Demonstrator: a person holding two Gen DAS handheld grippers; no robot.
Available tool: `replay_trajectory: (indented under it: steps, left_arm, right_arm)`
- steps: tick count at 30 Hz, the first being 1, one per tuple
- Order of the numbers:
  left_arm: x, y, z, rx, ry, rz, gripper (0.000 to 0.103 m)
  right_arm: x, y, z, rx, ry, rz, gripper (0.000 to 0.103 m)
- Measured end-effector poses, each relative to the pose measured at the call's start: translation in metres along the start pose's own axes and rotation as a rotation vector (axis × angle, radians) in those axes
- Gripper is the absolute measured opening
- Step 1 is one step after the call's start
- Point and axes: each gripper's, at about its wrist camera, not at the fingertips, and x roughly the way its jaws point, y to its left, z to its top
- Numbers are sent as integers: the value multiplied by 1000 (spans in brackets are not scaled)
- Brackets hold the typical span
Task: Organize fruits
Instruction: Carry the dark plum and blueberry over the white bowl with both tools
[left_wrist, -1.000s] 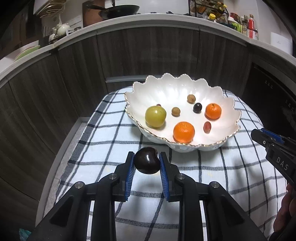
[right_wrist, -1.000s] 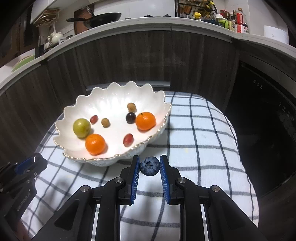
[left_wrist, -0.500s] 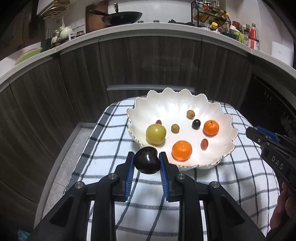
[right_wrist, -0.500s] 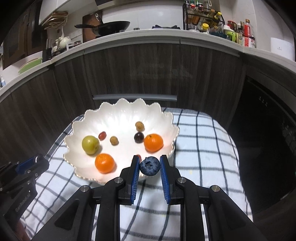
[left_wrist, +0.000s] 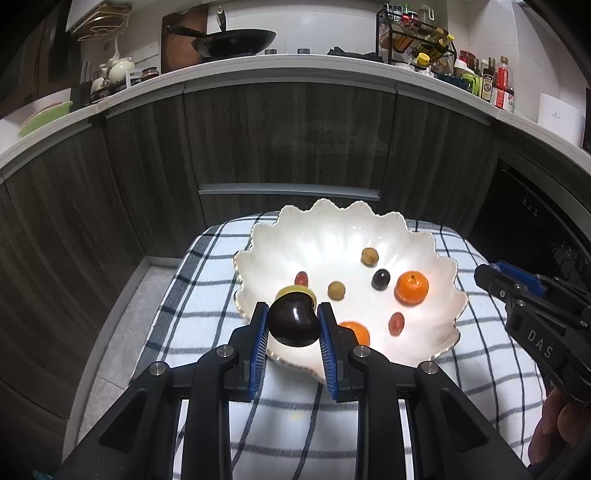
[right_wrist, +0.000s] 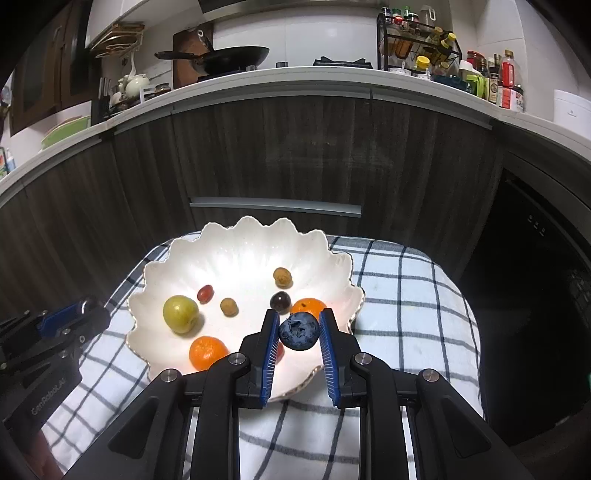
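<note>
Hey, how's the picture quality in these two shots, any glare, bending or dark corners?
Left wrist view: bright glare washes out the white bowl, the countertop bows from lens distortion, and the corners go black. Right wrist view: the same hot spot on the bowl, the same curved countertop, a dark right side, but the blueberry in the tongs is sharp.

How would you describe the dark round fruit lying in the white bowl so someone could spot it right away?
Start at the white scalloped bowl on the checked cloth. Toward its right side lies an orange mandarin, and the dark grape sits just left of it, below a tan longan. It is the only near-black fruit lying in the bowl; the neighbouring grapes are red.
</note>
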Motion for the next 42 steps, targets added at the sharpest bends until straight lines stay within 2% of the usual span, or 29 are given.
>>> replay_trajectory:
  steps: [13, 24, 42]
  left_arm:
    - [43, -7, 27, 11, 28, -33, 27]
    - [88, -10, 50, 22, 55, -65, 27]
    - [133, 0, 48, -7, 147, -86, 27]
  right_arm:
    - [29, -3, 20, 3, 18, 19, 24]
    - [68, 4, 31, 1, 74, 44, 24]
    - [107, 7, 36, 26, 128, 44, 24]
